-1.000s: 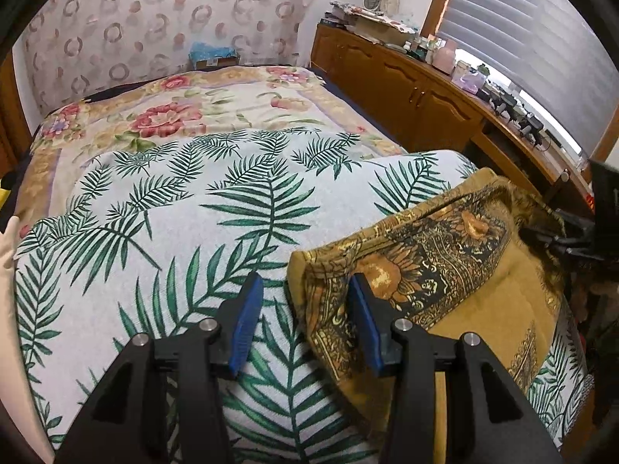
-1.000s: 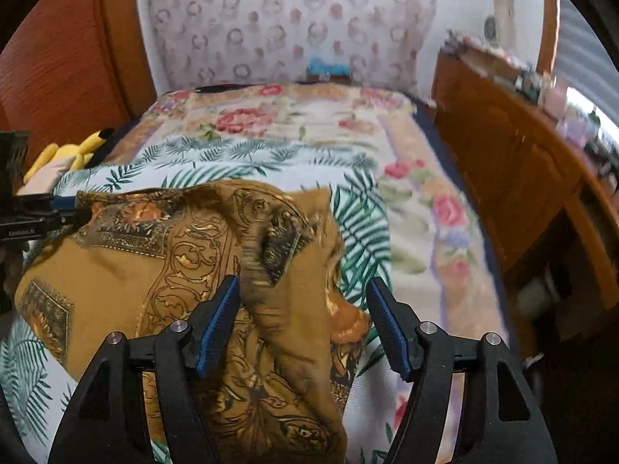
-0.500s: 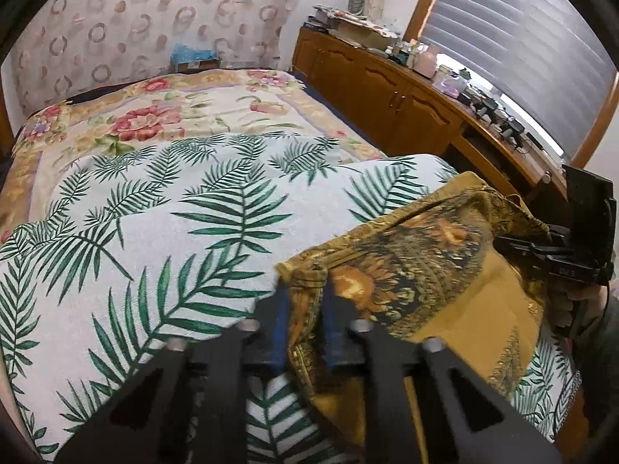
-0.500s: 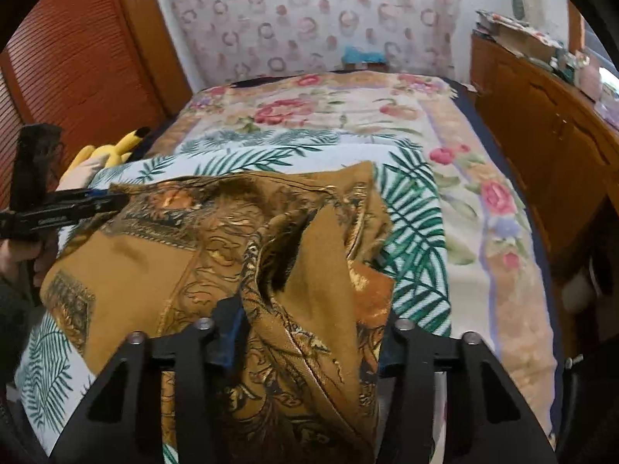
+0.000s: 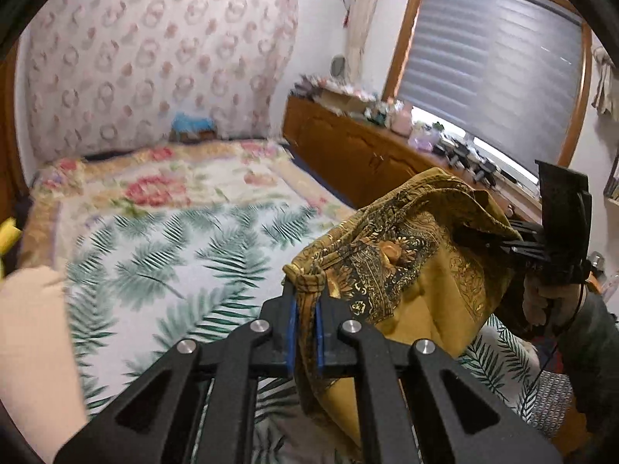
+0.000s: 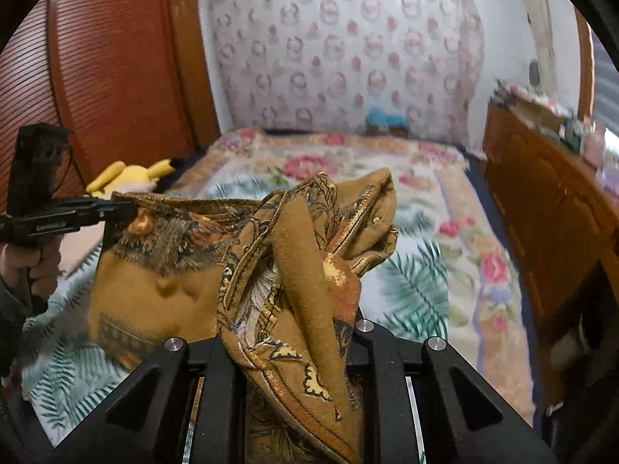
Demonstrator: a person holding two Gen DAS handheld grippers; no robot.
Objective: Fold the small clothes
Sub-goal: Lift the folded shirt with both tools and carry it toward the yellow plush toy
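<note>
**Both grippers clamped on the garment; cloth now off the bed**

Nearest the lens, the left gripper (image 5: 305, 323) has its blue pads pressed together on a hemmed corner of the mustard patterned garment (image 5: 418, 270); only a thin fold of cloth lies between them. A second ago those pads stood spread, either side of that corner, with the garment lying flat on the cover. The right gripper (image 6: 294, 348) has just been closing as well, and a thick bunch of the same cloth now fills the gap between its jaws; the pads themselves are hidden under the fabric, so contact is judged from the way the bundle hangs out of them.

Just beyond both grippers the garment sags in a slack span between the two grips, bunched and creased on the right gripper's side. In the earlier views it rested on the bed; it now hangs above the palm-leaf cover (image 5: 162, 270), with only its lower edge possibly touching.

Farther ahead lie the floral bedspread (image 5: 162, 185), and a wooden cabinet (image 5: 348, 150) to the right.

Assessment: the pick-up is done. The cloth is not yet spread, so a shake-out or stretch between the grips appears necessary before any fold. The right-hand bunch risks trapping extra layers.
</note>
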